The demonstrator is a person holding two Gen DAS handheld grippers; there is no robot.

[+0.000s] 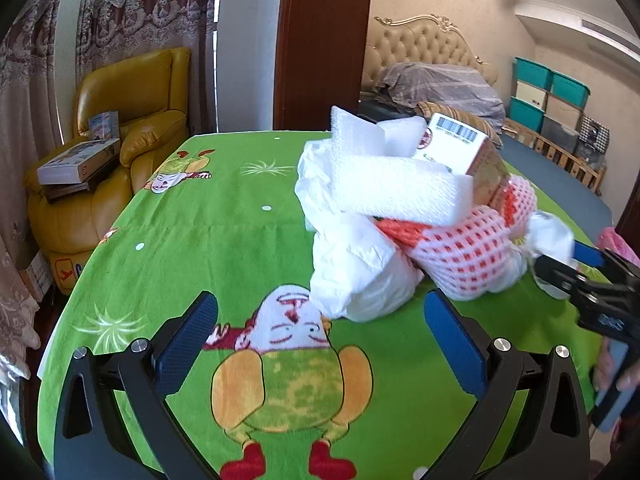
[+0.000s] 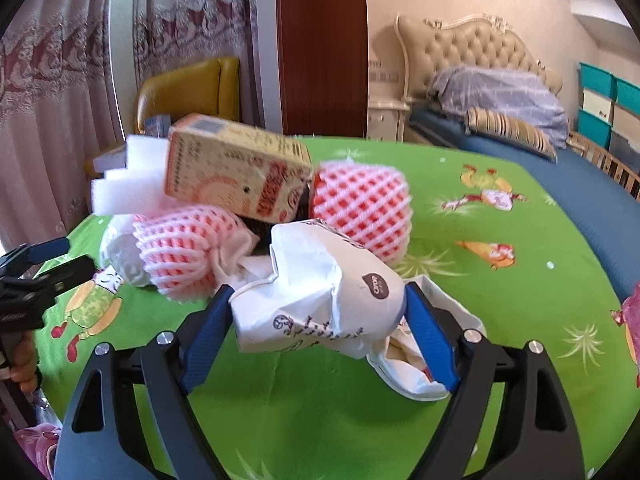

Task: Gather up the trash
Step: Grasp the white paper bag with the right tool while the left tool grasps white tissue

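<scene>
Showing "OTOR": white paper bag (image 2: 320, 304)

A green cartoon cloth (image 1: 248, 216) covered the surface. A yellow armchair (image 1: 132, 128) stood by the lace curtains (image 1: 132, 12), with flat boxes (image 1: 78, 166) on its arm. A bed with a padded headboard (image 2: 472, 48) and teal storage bins (image 1: 548, 80) stood behind.
</scene>
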